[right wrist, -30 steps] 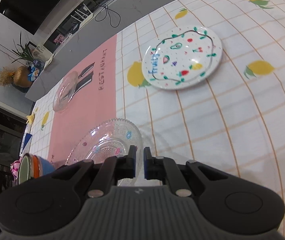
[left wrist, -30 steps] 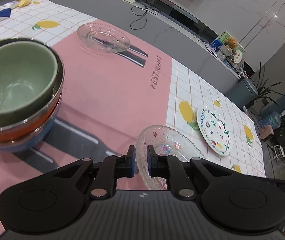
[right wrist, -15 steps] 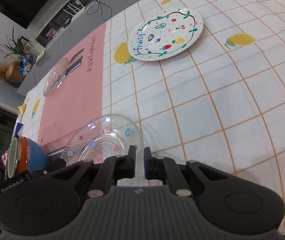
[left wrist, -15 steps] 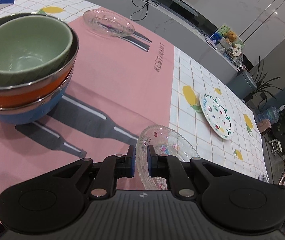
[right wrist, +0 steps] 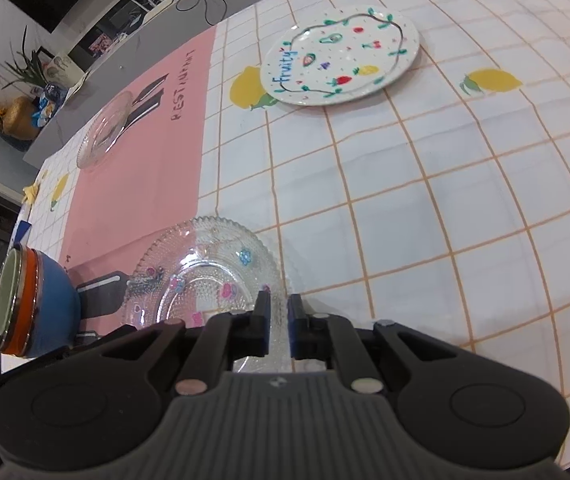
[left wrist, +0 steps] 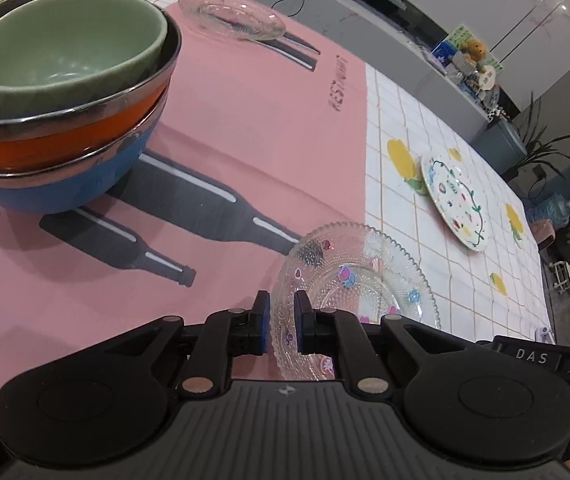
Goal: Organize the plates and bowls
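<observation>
Carrying the glass plate [left wrist: 359, 280] level matters: left claw [left wrist: 282, 322] and right claw [right wrist: 279, 326] both pinch its near rim, holding it between the bowl stack [left wrist: 65, 96] and the fruity plate [right wrist: 341, 54], above the surface [right wrist: 445, 200].

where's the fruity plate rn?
The fruity plate lies flat on the checked cloth, far side in the right wrist view, beyond the glass plate.

A home dining space is suggested: a table is covered by a lemon-printed checked tablecloth [right wrist: 425, 208], a grey marble-look sideboard [left wrist: 413, 40] is set with a small teddy bear [left wrist: 475, 46], and potted green plants [left wrist: 541, 140] are seen.
</observation>
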`<state>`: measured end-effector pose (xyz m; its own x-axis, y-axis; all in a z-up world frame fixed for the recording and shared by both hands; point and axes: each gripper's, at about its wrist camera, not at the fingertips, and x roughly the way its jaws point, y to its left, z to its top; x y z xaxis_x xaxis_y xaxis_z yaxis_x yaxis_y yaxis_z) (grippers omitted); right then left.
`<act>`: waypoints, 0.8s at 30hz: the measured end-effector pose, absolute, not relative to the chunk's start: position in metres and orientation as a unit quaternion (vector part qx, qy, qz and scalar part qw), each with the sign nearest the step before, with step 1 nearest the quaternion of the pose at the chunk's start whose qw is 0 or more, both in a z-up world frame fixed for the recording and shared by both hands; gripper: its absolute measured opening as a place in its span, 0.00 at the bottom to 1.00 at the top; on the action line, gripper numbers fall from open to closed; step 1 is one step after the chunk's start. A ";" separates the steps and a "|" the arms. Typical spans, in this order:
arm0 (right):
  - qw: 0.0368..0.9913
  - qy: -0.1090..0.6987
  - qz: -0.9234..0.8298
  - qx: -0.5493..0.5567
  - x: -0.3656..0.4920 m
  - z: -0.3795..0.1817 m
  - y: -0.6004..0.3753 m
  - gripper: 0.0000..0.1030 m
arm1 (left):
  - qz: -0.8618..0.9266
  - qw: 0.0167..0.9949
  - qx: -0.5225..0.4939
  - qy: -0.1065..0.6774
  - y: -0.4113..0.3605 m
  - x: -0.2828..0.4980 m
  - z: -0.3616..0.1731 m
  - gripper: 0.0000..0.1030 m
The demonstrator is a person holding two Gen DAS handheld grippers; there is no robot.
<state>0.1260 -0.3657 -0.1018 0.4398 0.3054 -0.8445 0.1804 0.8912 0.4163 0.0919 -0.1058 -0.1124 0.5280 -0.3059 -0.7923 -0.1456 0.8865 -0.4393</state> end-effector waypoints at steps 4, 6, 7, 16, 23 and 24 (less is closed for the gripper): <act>0.821 0.528 0.041 0.212 0.126 -0.100 -0.361 0.10 | -0.047 0.849 -0.224 0.477 -0.107 0.092 -0.109 0.16; 0.824 0.523 0.040 0.212 0.127 -0.098 -0.362 0.11 | -0.042 0.862 -0.207 0.460 -0.109 0.091 -0.102 0.26; 0.829 0.517 0.039 0.209 0.126 -0.096 -0.363 0.12 | -0.040 0.869 -0.196 0.453 -0.111 0.091 -0.098 0.33; 0.859 0.467 0.028 0.208 0.127 -0.080 -0.374 0.36 | -0.079 0.882 -0.172 0.431 -0.129 0.108 -0.076 0.37; 0.872 0.439 0.004 0.216 0.146 -0.075 -0.388 0.41 | -0.120 0.886 -0.144 0.425 -0.157 0.134 -0.064 0.39; 0.874 0.436 0.002 0.217 0.150 -0.074 -0.390 0.41 | -0.127 0.886 -0.138 0.424 -0.162 0.140 -0.061 0.41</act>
